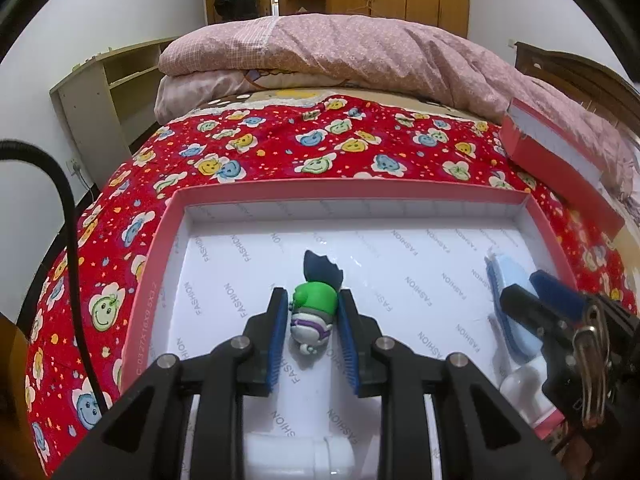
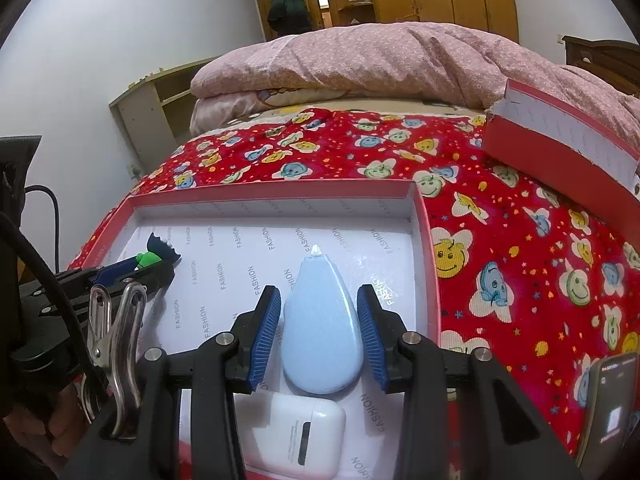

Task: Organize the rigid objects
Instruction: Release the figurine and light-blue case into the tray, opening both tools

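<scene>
Both grippers are down inside the box, the shallow pink-rimmed one lying open on the red bedspread. The left gripper has its blue pads pressed against the sides of a small figure with a green body and dark hair, which sits low over the white lining near the middle of the box. The right gripper straddles a pale blue teardrop-shaped tape dispenser by the box's right wall. Its pads stand just beside the dispenser's flanks, and I cannot tell whether they touch it or have let go.

A white case already lies in the box at the near edge, just behind the dispenser. So three things appear to be in or over the box, which suggests the sorting is well along. What seems left is to release these two. The box lid leans on the quilt to the right, not yet on. A phone lies on the bedspread outside the box, at the right.
</scene>
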